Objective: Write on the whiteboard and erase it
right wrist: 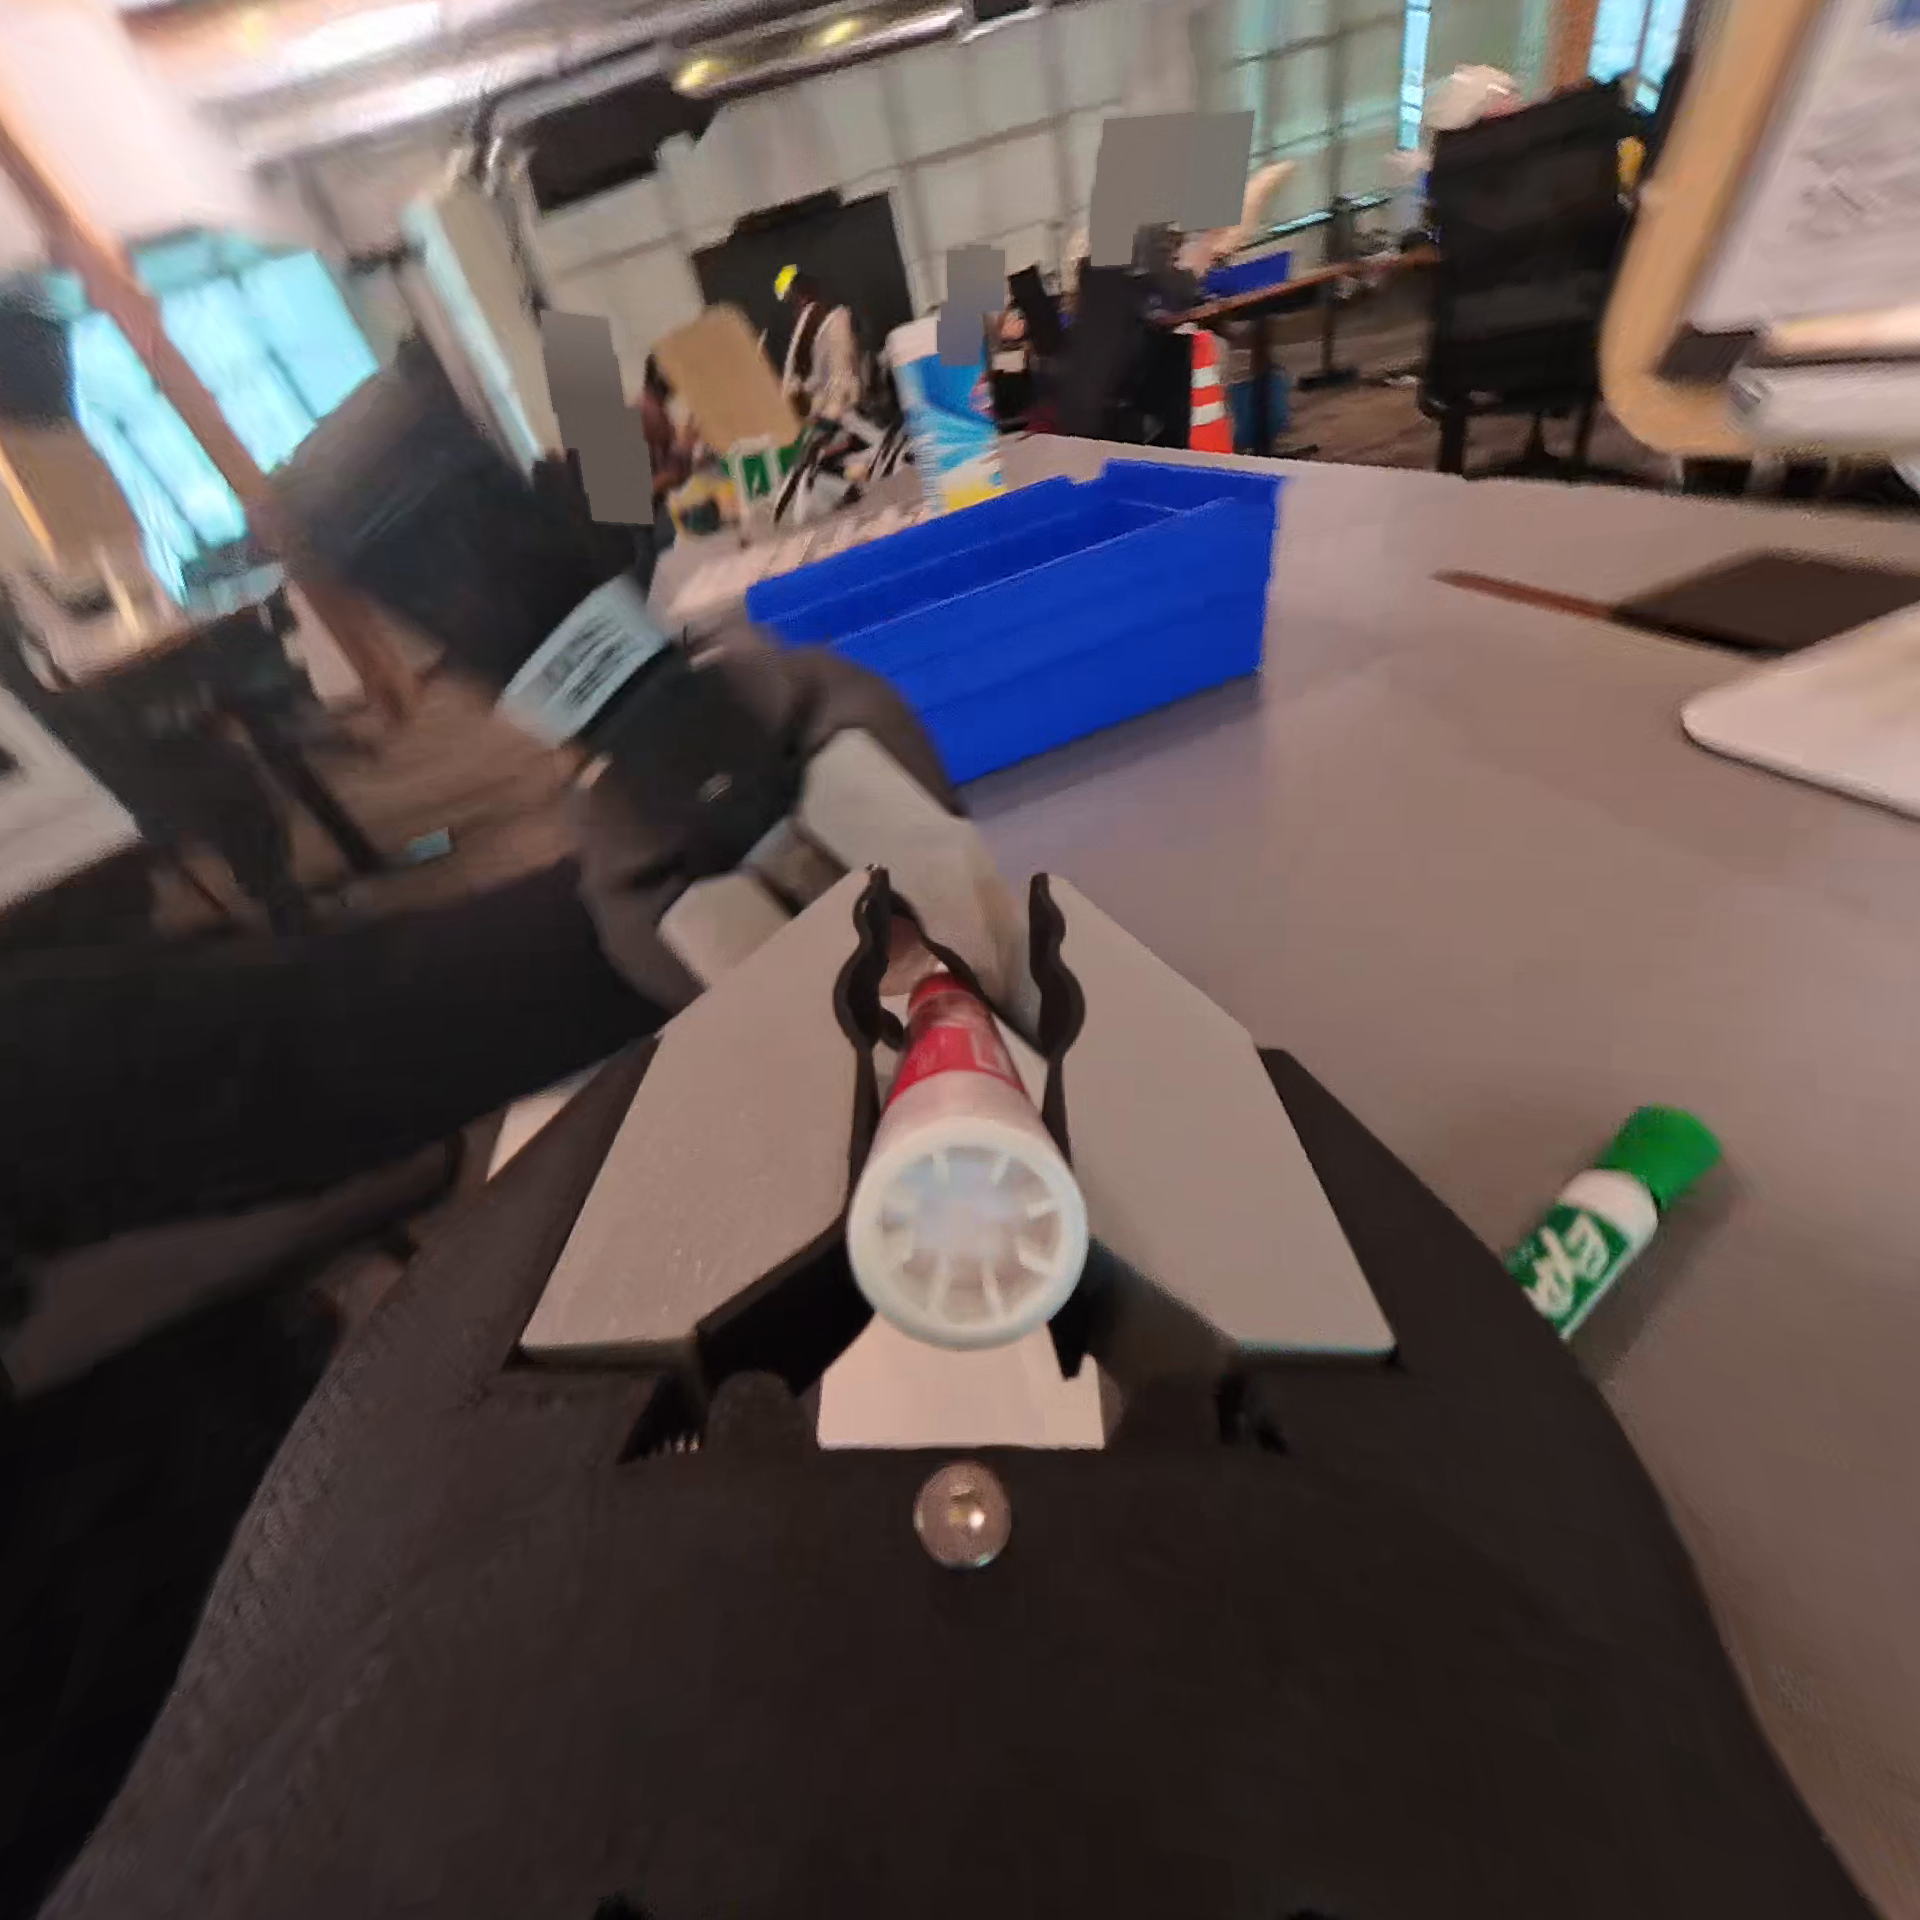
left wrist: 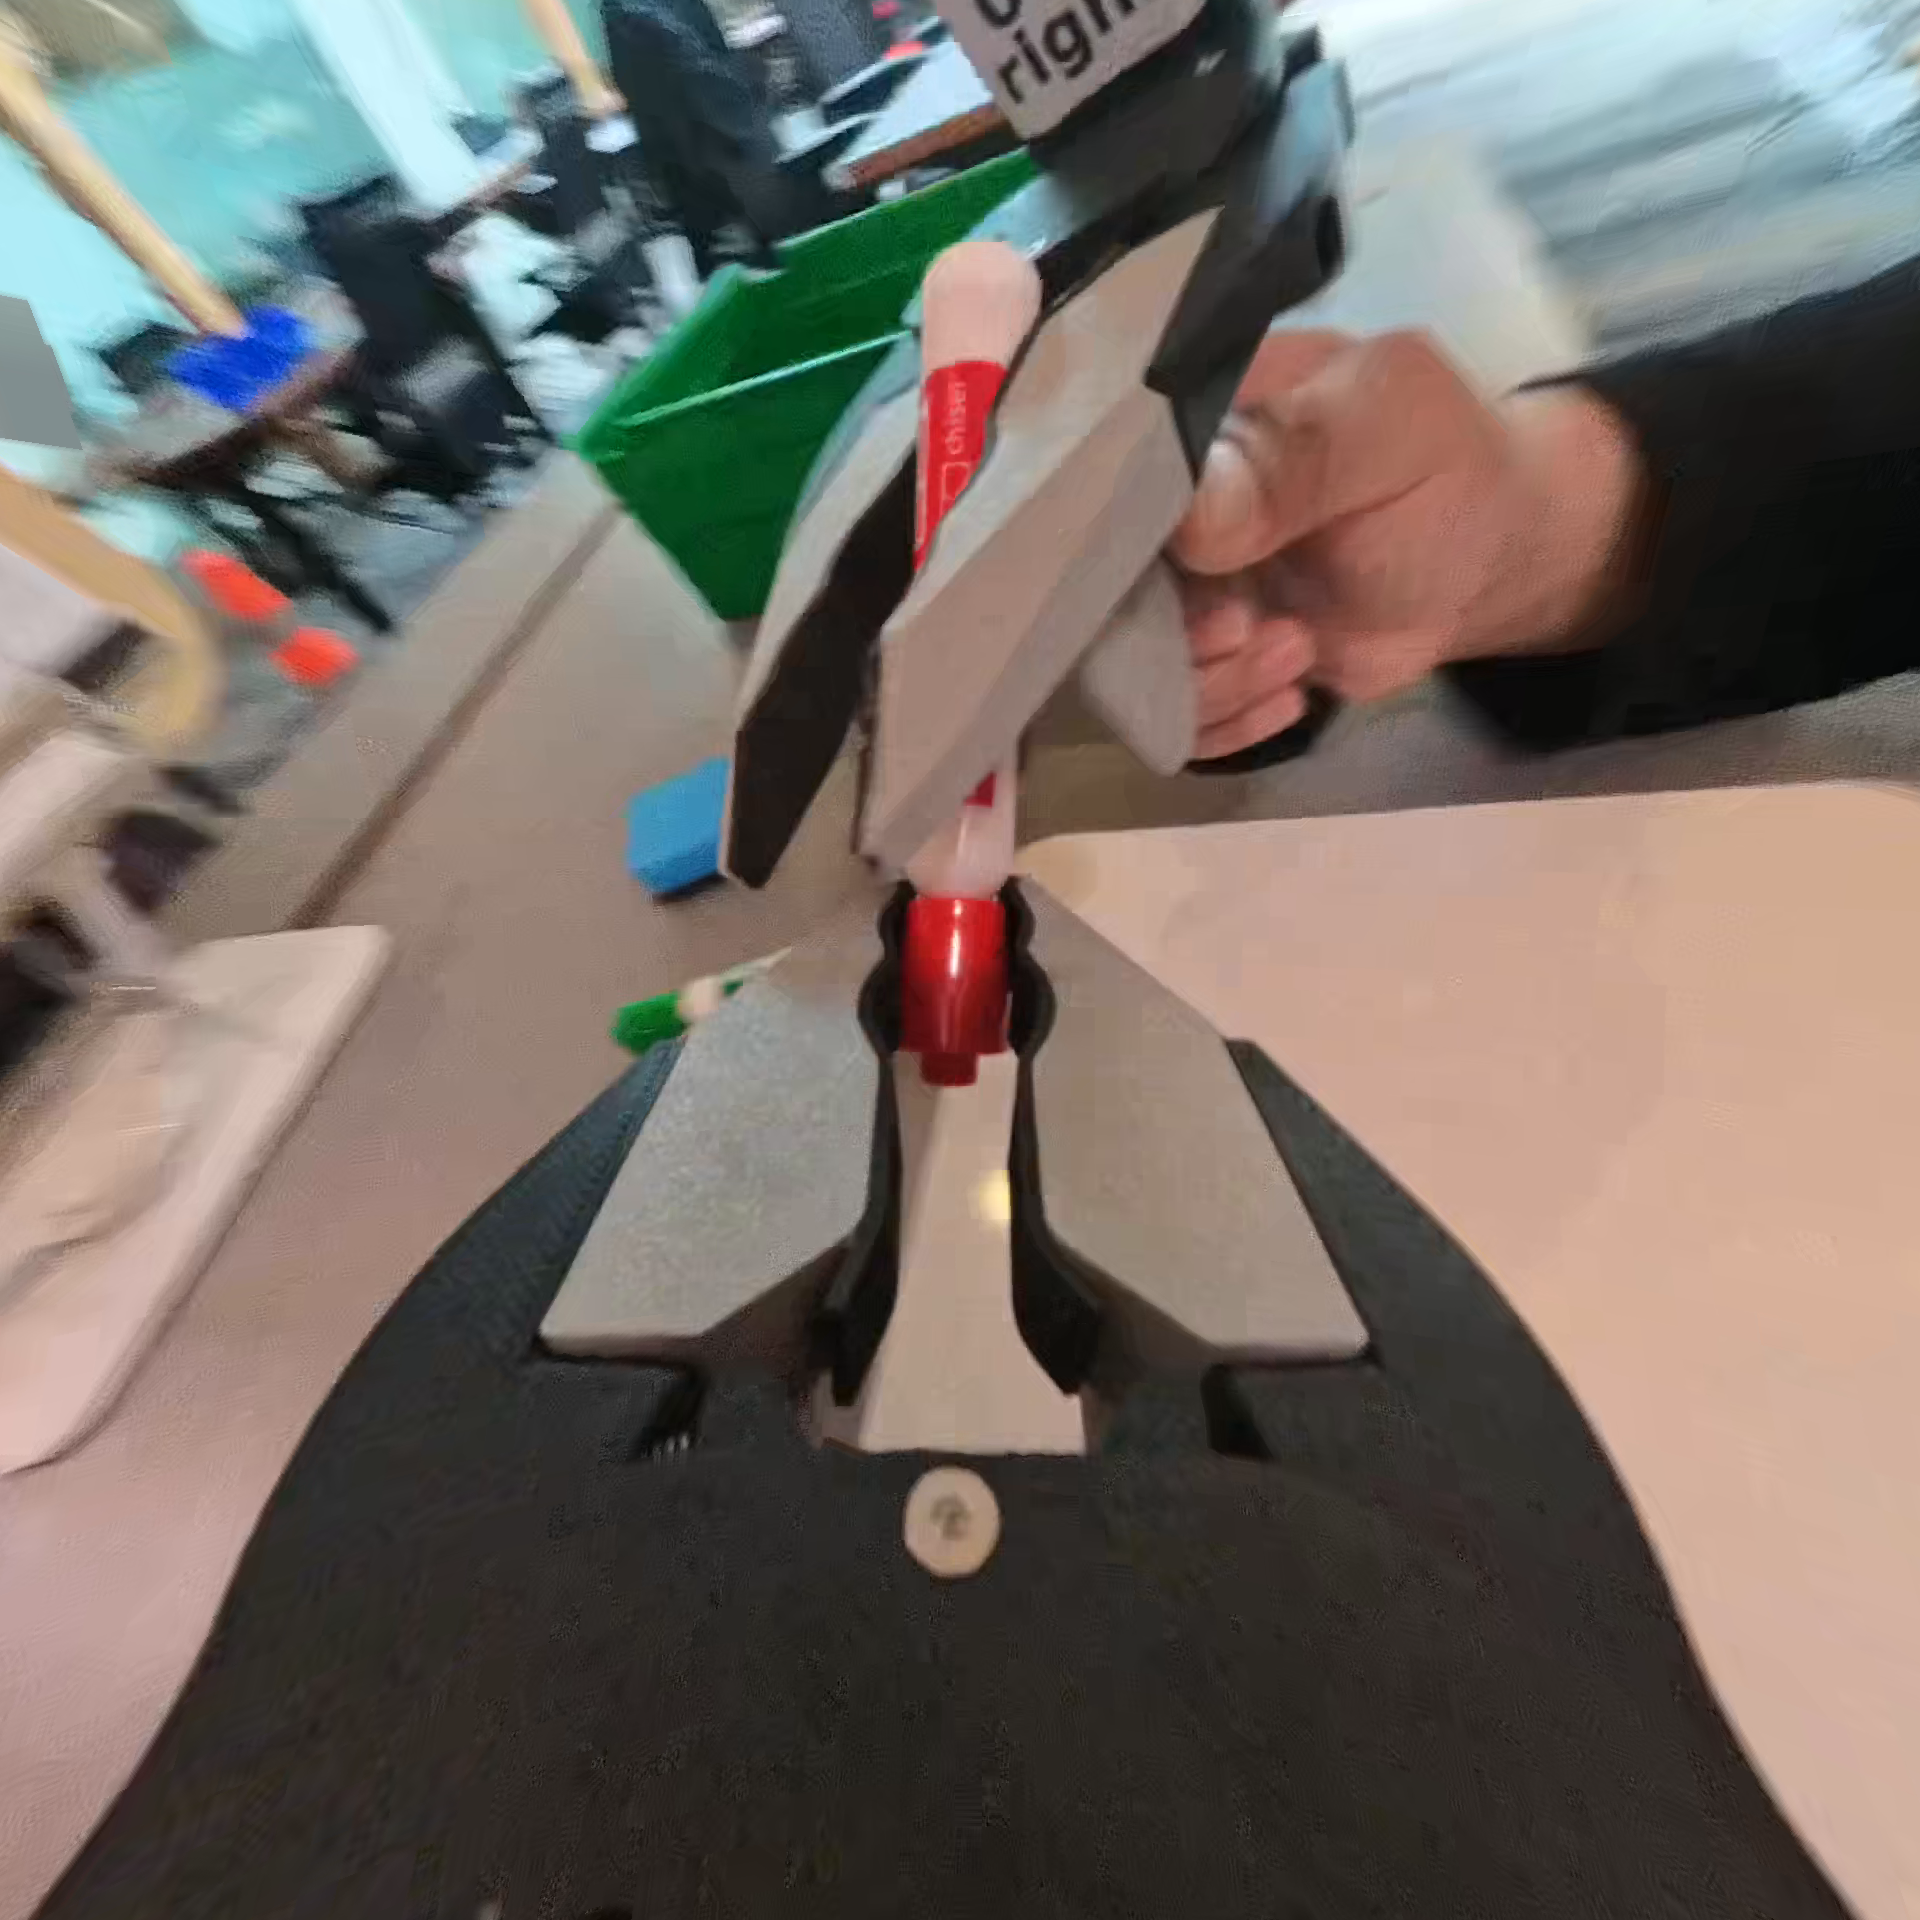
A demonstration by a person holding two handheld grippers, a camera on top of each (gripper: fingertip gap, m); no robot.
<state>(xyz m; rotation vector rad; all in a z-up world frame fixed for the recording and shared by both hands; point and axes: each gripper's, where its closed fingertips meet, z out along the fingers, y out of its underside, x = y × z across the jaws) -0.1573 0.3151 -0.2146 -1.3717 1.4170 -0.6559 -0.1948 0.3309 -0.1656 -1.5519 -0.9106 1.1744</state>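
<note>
- left gripper (left wrist: 954,982): pads clamped on the red cap (left wrist: 951,987) of the marker, centre of the left wrist view, pressing on both sides.
- right gripper (right wrist: 961,966): closed on the marker body (right wrist: 961,1164), white with a red label. White butt end points at the camera, centre of the right wrist view.
- Left wrist view shows the right gripper (left wrist: 831,842) coming in from upper centre with the marker body (left wrist: 961,457) running up between its fingers. Hand (left wrist: 1382,530) on its handle, right of centre.
- Cap and body are in line; whether the cap is seated or off, can't tell.
- whiteboard (left wrist: 1455,1039): flat on the table, right half of the left wrist view.
- blue eraser (left wrist: 675,826): on the table, left of centre.
- green marker (right wrist: 1605,1216): lying on the table, lower right of the right wrist view.
- blue bin (right wrist: 1039,613) upper centre; green bin (left wrist: 769,416) in upper centre of the left view.
</note>
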